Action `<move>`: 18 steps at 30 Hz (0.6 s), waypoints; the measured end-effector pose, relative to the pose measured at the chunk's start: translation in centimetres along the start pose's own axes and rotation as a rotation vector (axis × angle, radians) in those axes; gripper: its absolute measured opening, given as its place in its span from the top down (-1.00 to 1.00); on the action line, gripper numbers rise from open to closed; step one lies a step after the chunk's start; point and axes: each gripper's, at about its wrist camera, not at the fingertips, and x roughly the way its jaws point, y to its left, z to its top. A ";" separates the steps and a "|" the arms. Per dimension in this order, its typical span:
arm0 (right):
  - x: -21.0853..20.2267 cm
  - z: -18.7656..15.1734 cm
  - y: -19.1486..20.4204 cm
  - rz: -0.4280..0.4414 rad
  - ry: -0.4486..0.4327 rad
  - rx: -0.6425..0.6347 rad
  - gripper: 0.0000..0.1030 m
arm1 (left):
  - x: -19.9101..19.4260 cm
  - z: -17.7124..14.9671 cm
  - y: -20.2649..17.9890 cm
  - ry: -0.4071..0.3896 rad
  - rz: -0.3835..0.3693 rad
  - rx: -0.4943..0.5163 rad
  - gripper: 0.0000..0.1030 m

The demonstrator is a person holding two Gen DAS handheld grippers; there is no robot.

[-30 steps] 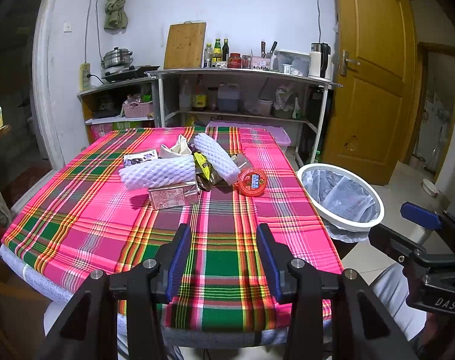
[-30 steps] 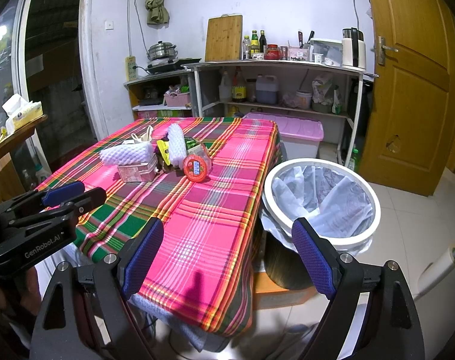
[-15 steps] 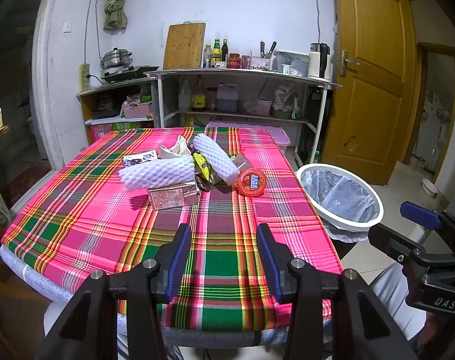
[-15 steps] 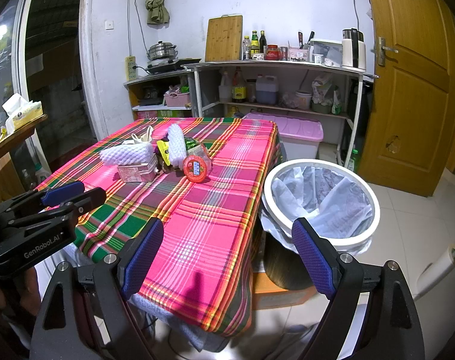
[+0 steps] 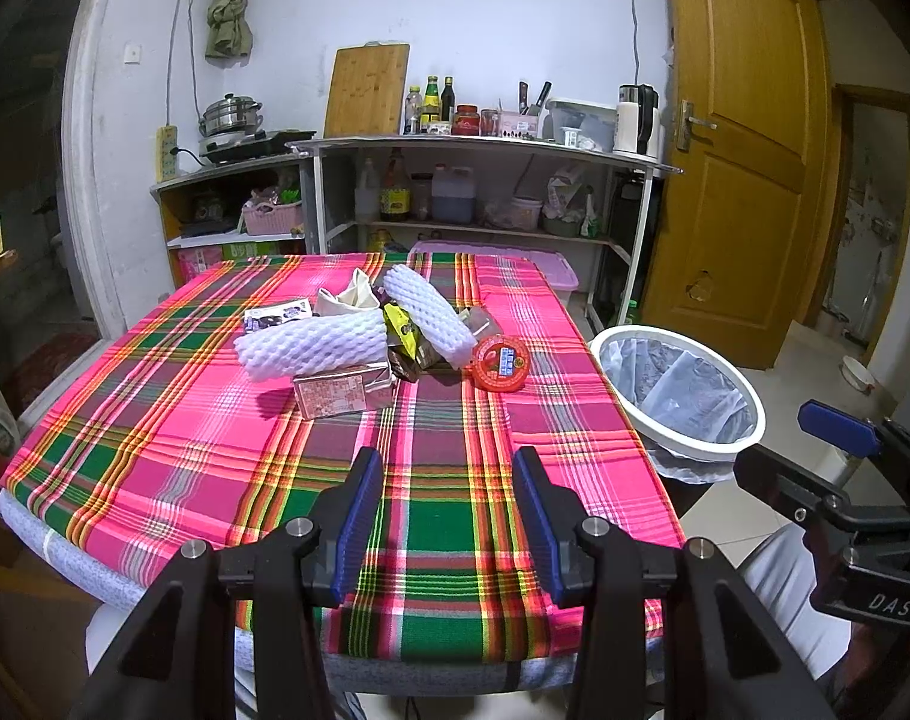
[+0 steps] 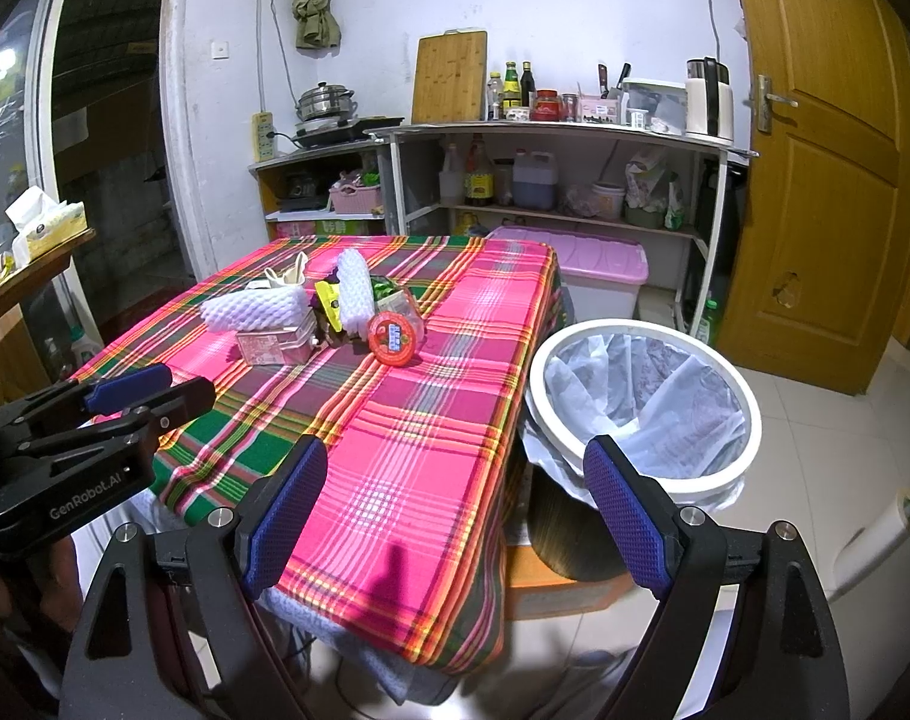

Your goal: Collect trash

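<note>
Left wrist view, trash: a heap sits on the far middle of the plaid table (image 5: 215, 420): two white foam sleeves (image 5: 314, 345), a pink carton (image 5: 342, 394), a red round tub (image 5: 501, 363), a yellow wrapper (image 5: 402, 325) and a crumpled cream paper (image 5: 353, 295), all touching or overlapping.
Left wrist view, bin: the lined trash bin (image 5: 682, 444) stands off the table's right edge; only its liner shows inside.
Left wrist view, tongs: the left gripper (image 5: 449, 510) hangs above the near table edge, jaws parted, nothing between them, well short of the heap.
Right wrist view, trash: the same heap lies far left on the table, with the red round tub nearest the bin side.
Right wrist view, bin: the trash bin looks empty apart from its liner.
Right wrist view, tongs: the right gripper (image 6: 455, 510) is spread wide and holds nothing, near the table's corner and the bin.
Progress: judged at the start; no item is collected, every piece is left to carry over.
</note>
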 end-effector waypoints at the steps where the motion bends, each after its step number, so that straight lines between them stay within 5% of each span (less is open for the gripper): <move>1: 0.0 0.0 0.0 0.000 0.000 0.000 -0.70 | 0.0 0.0 0.0 0.001 0.002 0.000 0.13; 18: 0.5 0.1 0.4 0.002 0.008 -0.003 -0.70 | -0.1 -0.3 -0.5 0.004 -0.006 0.000 0.13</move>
